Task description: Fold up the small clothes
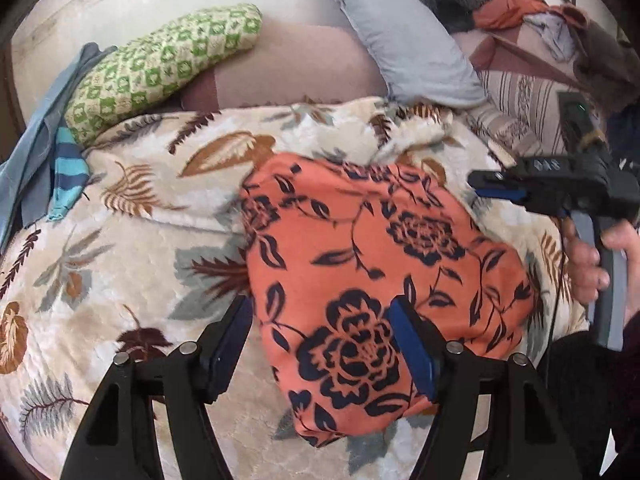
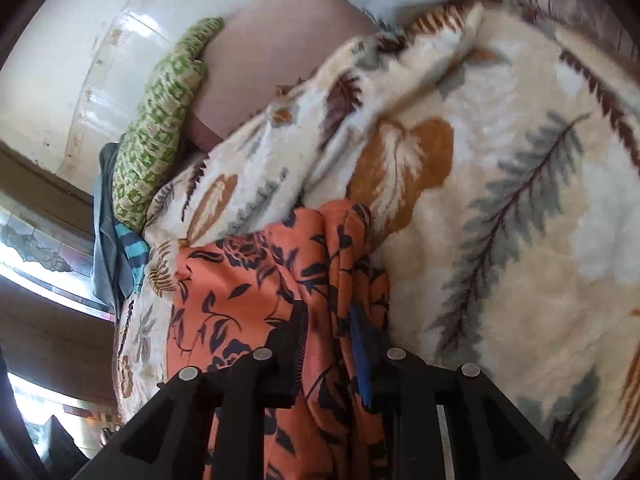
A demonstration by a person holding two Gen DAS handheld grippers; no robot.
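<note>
An orange garment with a dark floral print (image 1: 372,264) lies folded on a cream leaf-patterned blanket (image 1: 132,240). My left gripper (image 1: 320,344) is open above the garment's near left part, its right finger over the cloth and its left finger over the blanket. My right gripper (image 1: 516,192) shows at the garment's right edge, held in a hand. In the right wrist view the right gripper (image 2: 332,344) has its jaws close together with a bunched fold of the orange garment (image 2: 248,288) between them.
A green patterned cushion (image 1: 160,68), a grey pillow (image 1: 408,40) and a pile of clothes (image 1: 532,20) lie at the back. Blue cloth and a striped sock (image 1: 68,176) lie at the left edge. A striped fabric (image 1: 524,108) lies at the right.
</note>
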